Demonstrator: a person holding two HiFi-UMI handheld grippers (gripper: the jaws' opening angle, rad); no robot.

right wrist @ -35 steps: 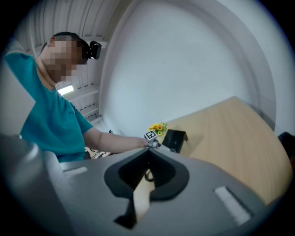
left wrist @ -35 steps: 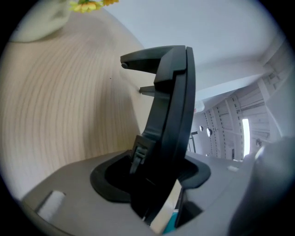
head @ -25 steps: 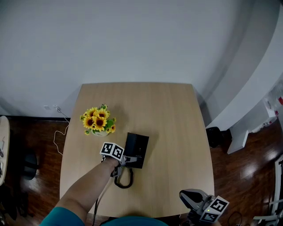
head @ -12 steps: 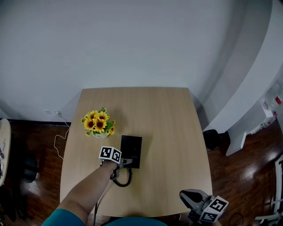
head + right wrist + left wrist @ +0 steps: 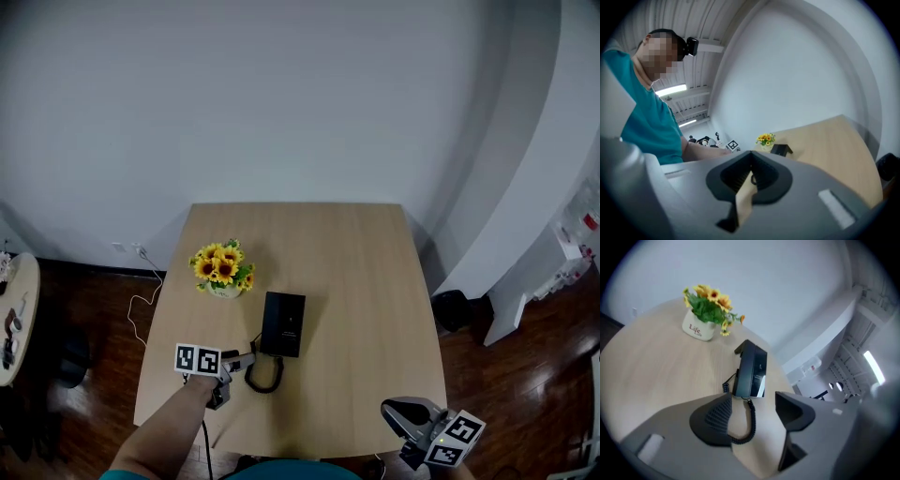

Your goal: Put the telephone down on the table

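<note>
The black telephone [image 5: 283,323] lies flat on the wooden table [image 5: 366,281], with its coiled cord [image 5: 265,375] looping toward the near edge. My left gripper [image 5: 232,367] is open, a short way back from the telephone at the near left, touching nothing. In the left gripper view the telephone [image 5: 752,371] lies ahead of the open left gripper [image 5: 752,416], and the cord [image 5: 751,425] curls on the table between the jaws. My right gripper [image 5: 405,418] hangs off the table's near right corner, shut and empty. The right gripper view shows the right gripper [image 5: 750,174] and the distant telephone [image 5: 780,150].
A white pot of yellow sunflowers [image 5: 223,272] stands on the table's left side, behind and left of the telephone; the same sunflowers [image 5: 704,315] show in the left gripper view. Dark wood floor [image 5: 84,309] surrounds the table, and a white wall stands behind it.
My left gripper has let go of the telephone and drawn back toward the near left edge. The telephone now rests on the table. The right gripper has stayed put.
</note>
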